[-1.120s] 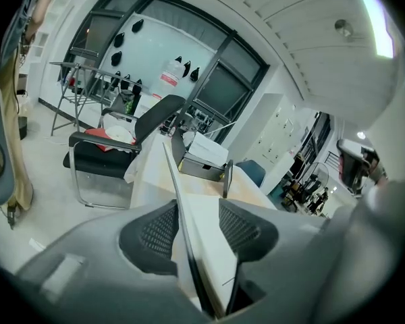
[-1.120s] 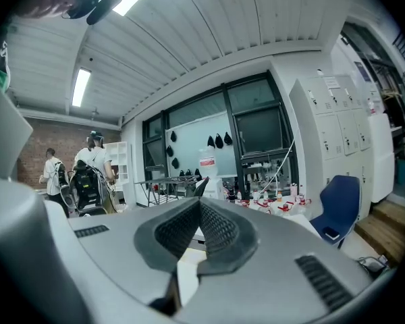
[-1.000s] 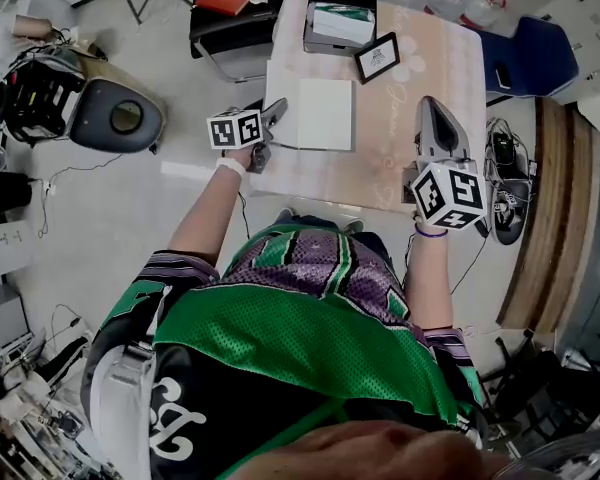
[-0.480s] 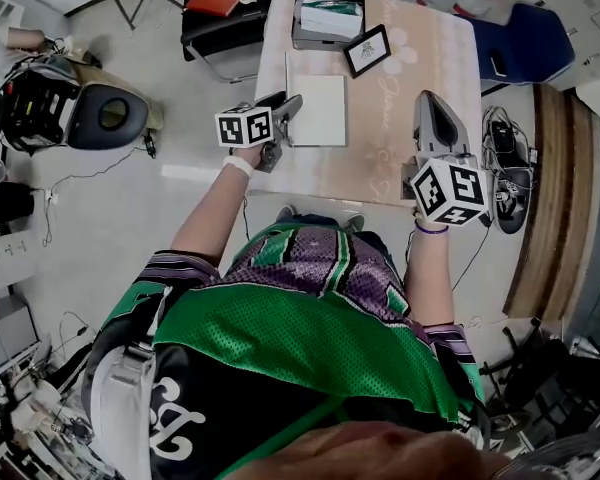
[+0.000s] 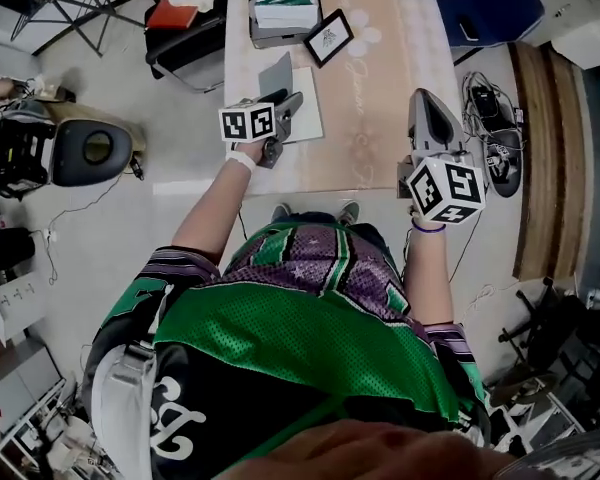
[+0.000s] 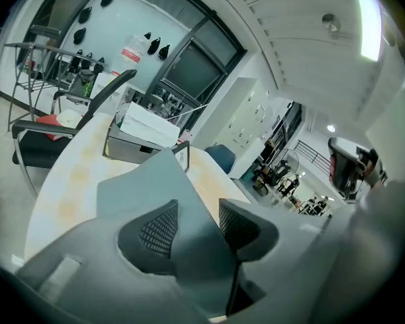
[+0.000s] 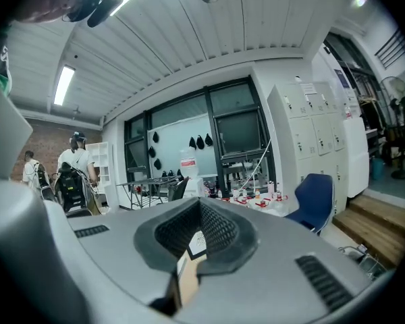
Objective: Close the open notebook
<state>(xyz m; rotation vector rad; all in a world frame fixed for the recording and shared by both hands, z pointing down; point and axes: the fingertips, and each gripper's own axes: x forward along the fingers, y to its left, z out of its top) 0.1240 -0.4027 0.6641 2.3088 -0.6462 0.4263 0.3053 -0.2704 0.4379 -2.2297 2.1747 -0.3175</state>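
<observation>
The notebook (image 5: 306, 118) lies on the pale wooden table (image 5: 380, 98), at its left edge. Its left leaf (image 5: 277, 76) stands raised and shows grey. My left gripper (image 5: 292, 103) sits at that leaf's near edge. In the left gripper view the grey leaf (image 6: 148, 177) fills the space behind and between the jaws, and the left gripper (image 6: 196, 225) has its pads apart, so it is open. My right gripper (image 5: 421, 98) hovers over the table's right side, away from the notebook. In its own view the right gripper (image 7: 199, 238) is shut on nothing.
At the table's far end stand a grey box (image 5: 285, 13) with a white and green pack in it and a small picture frame (image 5: 328, 36). A black chair (image 5: 180, 38) is at the table's left, a blue chair (image 5: 485, 8) at its right. People stand far off (image 7: 74, 164).
The notebook lay flat and white before. Now its left leaf is tipped up against my left gripper. The right gripper has hardly moved over the table.
</observation>
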